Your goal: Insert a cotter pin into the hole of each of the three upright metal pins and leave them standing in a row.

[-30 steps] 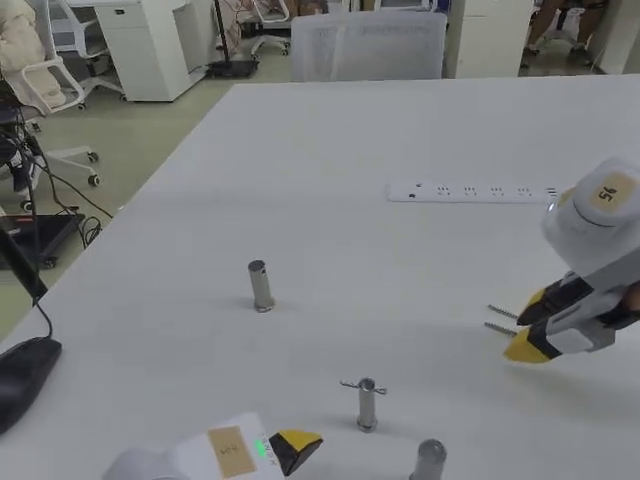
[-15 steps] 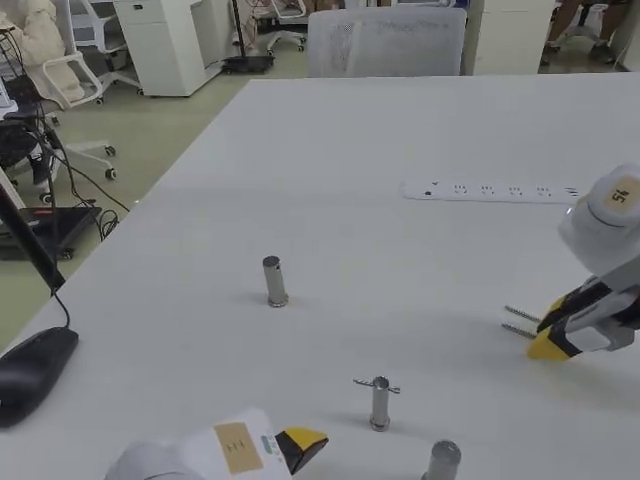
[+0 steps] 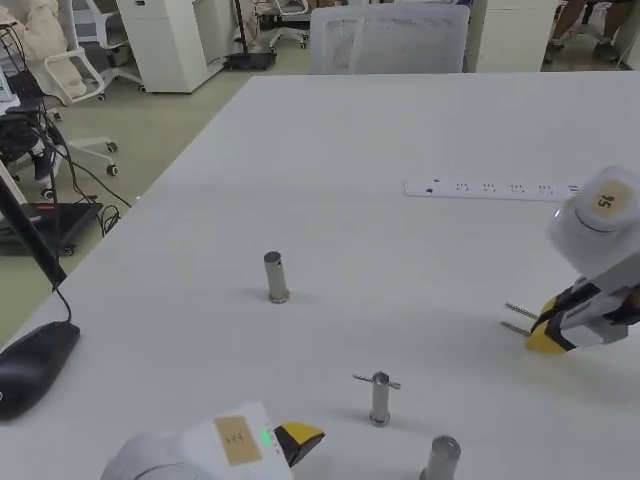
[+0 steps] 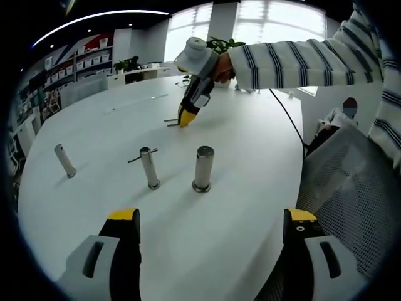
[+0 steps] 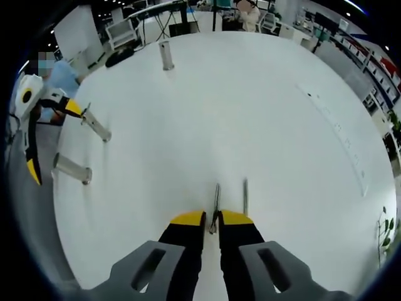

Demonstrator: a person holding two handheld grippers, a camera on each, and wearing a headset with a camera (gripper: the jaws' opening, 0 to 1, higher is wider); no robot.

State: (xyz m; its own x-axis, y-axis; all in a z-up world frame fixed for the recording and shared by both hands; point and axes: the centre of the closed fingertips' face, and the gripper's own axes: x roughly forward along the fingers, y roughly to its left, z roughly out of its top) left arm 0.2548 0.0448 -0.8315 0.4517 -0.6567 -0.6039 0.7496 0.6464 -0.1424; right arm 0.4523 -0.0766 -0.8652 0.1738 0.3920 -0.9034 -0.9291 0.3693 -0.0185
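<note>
Three upright metal pins stand on the white table. The far one and the near one are bare. The middle pin has a cotter pin through its top. My right gripper rests low on the table at the right, shut on a cotter pin. A second cotter pin lies just beside it. My left gripper is open with nothing between its fingers, near the table's front edge before the pins.
A white power strip lies across the table behind the right gripper. A black mouse sits at the left edge. A grey chair stands at the far end. A person's striped sleeve holds the right gripper.
The head camera has shifted slightly. The right gripper stays at the two cotter pins, and the left gripper and the three pins have not moved.
</note>
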